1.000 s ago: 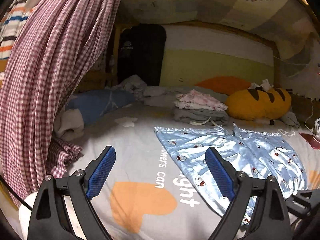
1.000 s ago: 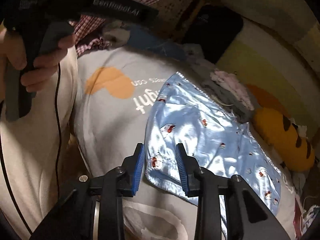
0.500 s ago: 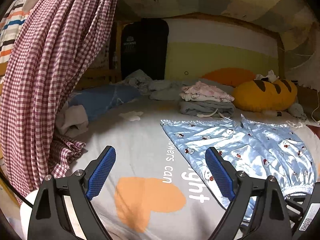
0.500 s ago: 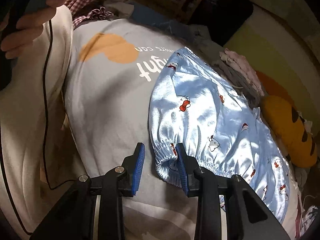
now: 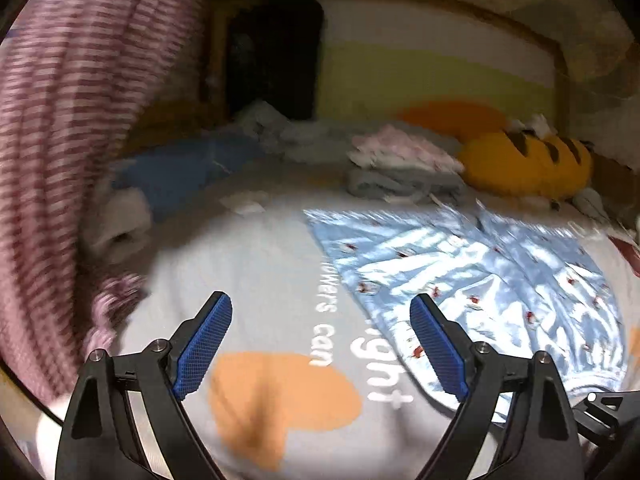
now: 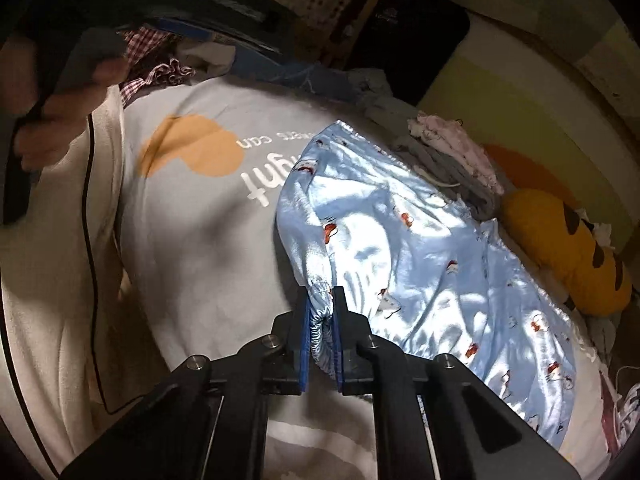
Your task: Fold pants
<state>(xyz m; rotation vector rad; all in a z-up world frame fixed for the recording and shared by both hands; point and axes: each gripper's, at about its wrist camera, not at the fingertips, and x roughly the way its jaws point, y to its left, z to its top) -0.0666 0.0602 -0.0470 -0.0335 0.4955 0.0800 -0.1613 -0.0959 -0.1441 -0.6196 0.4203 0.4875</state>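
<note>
Since the earlier frames, our right gripper [image 6: 321,300] has been closing, and its blue fingers [image 6: 306,320] now pinch the gathered elastic waistband of the pants [image 6: 420,272]; the waistband corner is bunched between the pads and raised slightly off the bed [image 6: 192,248]. Over the same interval the left wrist view has shifted sideways and is now motion-blurred. Our left gripper [image 5: 320,344] stands wide open above the bed cover with nothing between its fingers [image 5: 202,346]; they have narrowed only slightly. Its right finger overlaps the near edge of the pants [image 5: 480,272] in the view; we cannot tell whether it touches the cloth.

The light blue, satin, cartoon-printed pants lie spread on the grey bed cover, toward the bed's right side, with the waistband at the near edge and the legs running toward the far end. An orange heart print [image 5: 280,396] and white lettering sit on the cover just left of the pants. A stack of folded clothes [image 5: 404,168] and a yellow striped cushion [image 5: 528,164] lie beyond the pants at the far end. A checked curtain [image 5: 68,140] hangs along the bed's left edge. The person's hand [image 6: 60,96] holds the left gripper's handle in the right wrist view.
</note>
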